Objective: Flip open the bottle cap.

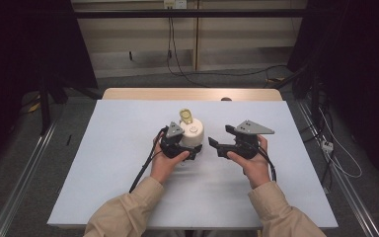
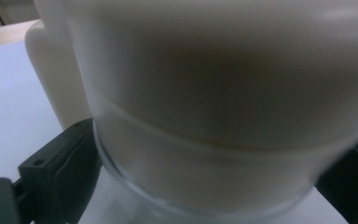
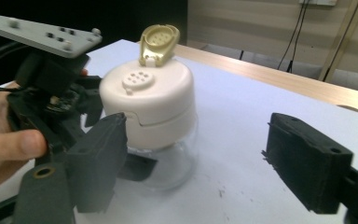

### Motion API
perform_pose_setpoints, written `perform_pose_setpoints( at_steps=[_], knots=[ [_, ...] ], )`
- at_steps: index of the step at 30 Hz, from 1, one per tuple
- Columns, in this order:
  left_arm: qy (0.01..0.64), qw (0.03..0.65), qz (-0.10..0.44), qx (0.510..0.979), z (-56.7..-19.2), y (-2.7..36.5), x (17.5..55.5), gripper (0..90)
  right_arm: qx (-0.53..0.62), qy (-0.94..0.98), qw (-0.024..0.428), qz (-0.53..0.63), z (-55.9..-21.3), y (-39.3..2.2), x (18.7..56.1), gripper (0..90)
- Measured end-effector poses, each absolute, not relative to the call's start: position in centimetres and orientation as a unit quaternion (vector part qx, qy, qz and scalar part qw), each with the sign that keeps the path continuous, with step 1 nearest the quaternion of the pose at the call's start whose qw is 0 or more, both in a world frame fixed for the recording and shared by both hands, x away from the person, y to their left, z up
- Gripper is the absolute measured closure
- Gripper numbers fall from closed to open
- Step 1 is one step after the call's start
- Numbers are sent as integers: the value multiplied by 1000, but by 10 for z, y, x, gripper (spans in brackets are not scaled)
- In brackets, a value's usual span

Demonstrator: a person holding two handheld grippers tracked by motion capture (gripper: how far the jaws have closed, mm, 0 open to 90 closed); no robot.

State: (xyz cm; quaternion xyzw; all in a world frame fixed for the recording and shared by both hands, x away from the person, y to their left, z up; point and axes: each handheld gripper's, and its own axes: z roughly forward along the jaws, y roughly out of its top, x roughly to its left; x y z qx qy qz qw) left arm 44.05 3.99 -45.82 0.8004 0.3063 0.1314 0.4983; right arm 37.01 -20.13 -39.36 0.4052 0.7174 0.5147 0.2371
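Note:
A clear glass jar [image 1: 191, 132] with a cream lid stands upright at the middle of the table. Its small gold flip cap [image 1: 185, 116] is tilted open above a patch of shaker holes [image 3: 137, 79]. My left gripper [image 1: 189, 151] is shut on the jar from its left. In the left gripper view the jar's body [image 2: 223, 93] sits between the black fingers [image 2: 60, 158], which press on its sides. My right gripper [image 1: 220, 138] is open just right of the jar and apart from it. In its own view the right gripper [image 3: 200, 154] has nothing between its jaws, and the jar's lid [image 3: 154, 102] stands ahead to the left.
A white sheet [image 1: 118, 168] covers the table, with a strip of bare wood [image 1: 192, 94] at the far edge. Beyond and to the right of the table, cables [image 1: 335, 153] lie on the floor. Metal rails [image 1: 24, 168] run along both sides.

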Motion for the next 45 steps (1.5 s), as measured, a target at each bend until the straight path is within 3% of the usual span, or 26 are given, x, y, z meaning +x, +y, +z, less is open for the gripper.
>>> perform_pose_setpoints(
  at_steps=[19,45],
  knots=[
    [314,522,116,784,-440,109,411,48,414,709,240,518,-415,-228,343,119],
    [307,513,126,792,-433,167,381,48,415,716,238,508,-435,-247,313,66]
  ],
)
